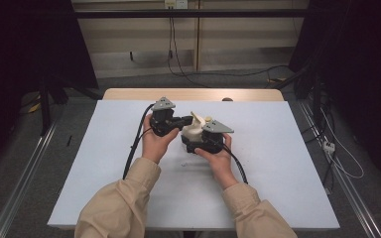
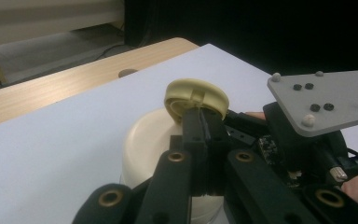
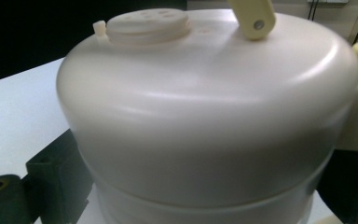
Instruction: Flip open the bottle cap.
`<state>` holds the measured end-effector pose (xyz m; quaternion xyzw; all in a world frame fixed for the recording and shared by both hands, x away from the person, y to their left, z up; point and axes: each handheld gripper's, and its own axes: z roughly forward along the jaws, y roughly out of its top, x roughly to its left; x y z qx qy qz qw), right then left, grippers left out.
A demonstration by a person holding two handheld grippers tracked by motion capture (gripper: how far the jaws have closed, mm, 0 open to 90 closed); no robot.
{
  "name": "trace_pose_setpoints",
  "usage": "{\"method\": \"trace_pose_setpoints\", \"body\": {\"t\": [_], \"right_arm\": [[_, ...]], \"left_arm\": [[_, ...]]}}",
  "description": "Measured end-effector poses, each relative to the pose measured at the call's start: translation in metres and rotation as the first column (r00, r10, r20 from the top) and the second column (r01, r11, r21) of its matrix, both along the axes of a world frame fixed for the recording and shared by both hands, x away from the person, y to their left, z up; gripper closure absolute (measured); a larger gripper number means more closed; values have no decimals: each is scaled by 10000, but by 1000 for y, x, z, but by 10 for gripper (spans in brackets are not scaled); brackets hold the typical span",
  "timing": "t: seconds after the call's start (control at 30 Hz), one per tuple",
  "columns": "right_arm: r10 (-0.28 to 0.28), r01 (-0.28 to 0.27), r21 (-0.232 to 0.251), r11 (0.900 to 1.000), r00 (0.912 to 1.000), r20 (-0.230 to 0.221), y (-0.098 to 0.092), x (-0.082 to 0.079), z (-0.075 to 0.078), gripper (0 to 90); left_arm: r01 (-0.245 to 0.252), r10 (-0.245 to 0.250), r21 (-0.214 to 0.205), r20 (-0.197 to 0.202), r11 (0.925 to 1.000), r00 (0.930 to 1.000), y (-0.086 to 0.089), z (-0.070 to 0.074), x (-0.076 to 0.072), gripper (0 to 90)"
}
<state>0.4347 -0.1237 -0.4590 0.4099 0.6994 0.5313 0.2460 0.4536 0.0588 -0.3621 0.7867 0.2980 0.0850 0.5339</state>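
A cream-white round container is held just above the middle of the white table. My right gripper is shut on its body, one black finger against the left wall of the container. The top carries a flat perforated disc and a yellowish lever. My left gripper comes in from the left, shut on the rim of a yellowish round cap at the container's side. In the left gripper view its jaws pinch that rim.
A white sheet covers the table, with a strip of bare wood and a small hole along the far edge. Cables lie on the floor beyond. The right gripper's grey plate stands close beside the left gripper.
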Motion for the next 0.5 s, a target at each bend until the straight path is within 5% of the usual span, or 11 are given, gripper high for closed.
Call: {"method": "trace_pose_setpoints", "body": {"t": [0.5], "right_arm": [[9, -9, 8, 10000, 10000, -8, 0, 0, 0, 55]], "left_arm": [[-62, 62, -45, -8, 10000, 10000, -3, 0, 2, 900]]}}
